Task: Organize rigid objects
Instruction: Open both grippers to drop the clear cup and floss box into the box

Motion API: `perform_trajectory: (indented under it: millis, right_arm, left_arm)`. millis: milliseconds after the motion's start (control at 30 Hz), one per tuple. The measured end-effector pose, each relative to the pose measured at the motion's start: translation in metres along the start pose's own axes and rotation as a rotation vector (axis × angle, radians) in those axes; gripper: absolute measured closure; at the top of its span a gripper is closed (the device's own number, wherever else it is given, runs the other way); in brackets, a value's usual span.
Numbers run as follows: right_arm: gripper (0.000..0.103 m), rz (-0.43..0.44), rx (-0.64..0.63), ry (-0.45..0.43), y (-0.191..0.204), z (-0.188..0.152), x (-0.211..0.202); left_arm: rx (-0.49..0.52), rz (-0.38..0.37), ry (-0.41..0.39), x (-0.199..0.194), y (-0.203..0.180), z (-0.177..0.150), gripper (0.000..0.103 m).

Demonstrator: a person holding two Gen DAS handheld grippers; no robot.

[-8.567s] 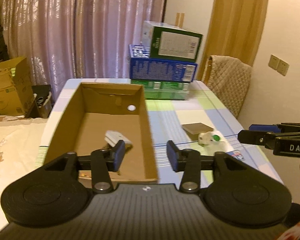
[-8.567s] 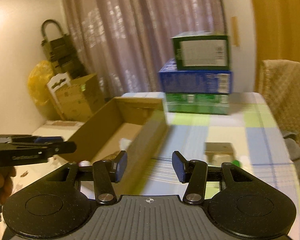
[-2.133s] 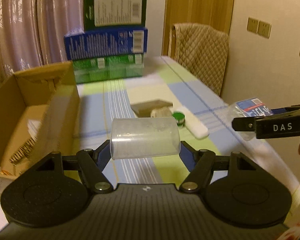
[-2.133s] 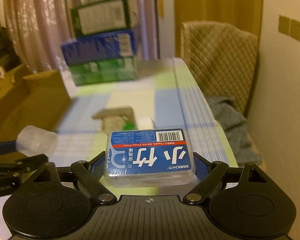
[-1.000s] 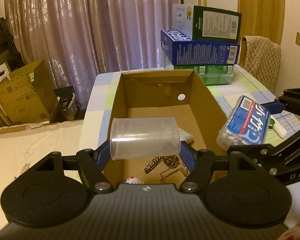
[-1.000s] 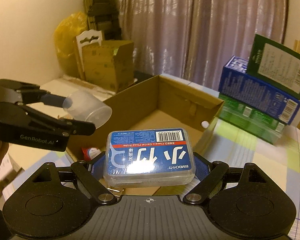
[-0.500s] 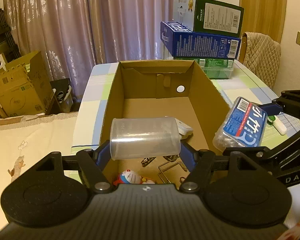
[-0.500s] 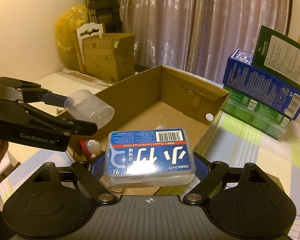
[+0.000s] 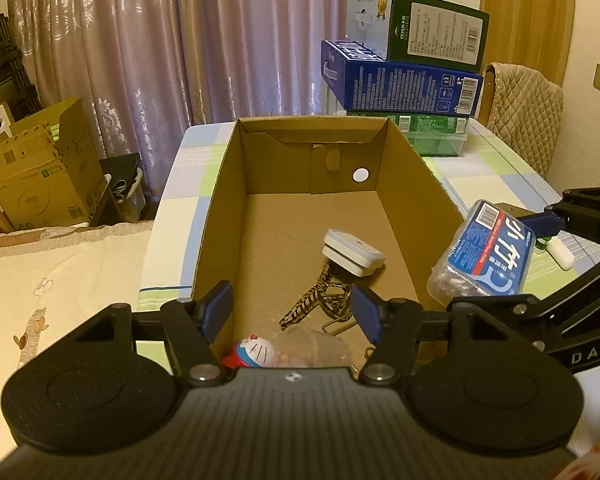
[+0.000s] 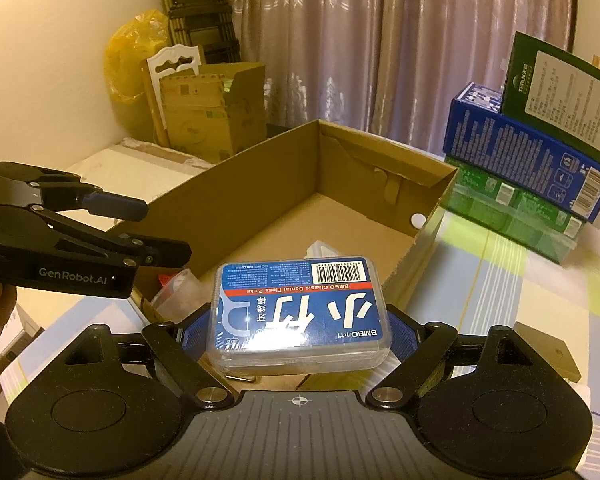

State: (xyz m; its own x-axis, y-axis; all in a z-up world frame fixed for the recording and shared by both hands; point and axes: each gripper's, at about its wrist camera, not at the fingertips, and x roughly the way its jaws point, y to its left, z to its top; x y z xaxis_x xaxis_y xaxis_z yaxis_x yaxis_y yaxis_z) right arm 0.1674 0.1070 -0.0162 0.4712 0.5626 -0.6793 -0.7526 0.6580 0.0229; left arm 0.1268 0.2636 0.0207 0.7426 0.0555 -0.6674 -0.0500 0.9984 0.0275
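My left gripper [image 9: 292, 314] is open and empty above the near end of the open cardboard box [image 9: 416, 184]. A clear plastic cup [image 9: 314, 346] lies inside the box below it, beside a Doraemon toy [image 9: 254, 352], a white adapter [image 9: 352, 254] and a patterned hair clip [image 9: 320, 302]. My right gripper [image 10: 300, 334] is shut on a blue dental floss pick box [image 10: 300, 314], held just right of the cardboard box [image 10: 380, 160]. The floss box also shows in the left wrist view [image 9: 486, 254], and the left gripper in the right wrist view [image 10: 156, 232].
Green, blue and dark green cartons [image 9: 404, 80] are stacked at the table's far end. A quilted chair [image 9: 524, 108] stands to the right. A small white tube [image 9: 560, 254] and a tan flat box [image 10: 548, 354] lie on the checked tablecloth [image 10: 500, 280]. More cardboard boxes [image 9: 40, 168] stand left.
My left gripper has opened and let go of the clear cup, which now lies in the cardboard box. My right gripper still holds the floss box beside the cardboard box.
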Motion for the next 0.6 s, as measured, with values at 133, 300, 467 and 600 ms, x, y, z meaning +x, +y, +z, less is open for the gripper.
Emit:
perform_trajectory:
  millis: [133, 300, 467, 600]
  right_arm:
    - [0.02, 0.006, -0.001, 0.004, 0.0016, -0.0016, 0.0005]
    - [0.02, 0.011, 0.006, 0.003, 0.0023, -0.0021, 0.0012]
    - [0.02, 0.021, 0.015, -0.006, 0.0022, -0.0019, -0.001]
    - [0.019, 0.018, -0.002, -0.026, 0.0037, -0.0033, -0.0051]
  left_arm:
    - [0.004, 0.007, -0.001, -0.0018, 0.0, -0.0001, 0.043]
    - [0.004, 0.014, -0.002, -0.004, 0.0004, 0.0, 0.043]
    - [0.003, 0.018, -0.009, -0.0066, 0.0006, 0.0008, 0.043]
    - [0.001, 0.021, -0.012, -0.0083, 0.0001, 0.0014, 0.043]
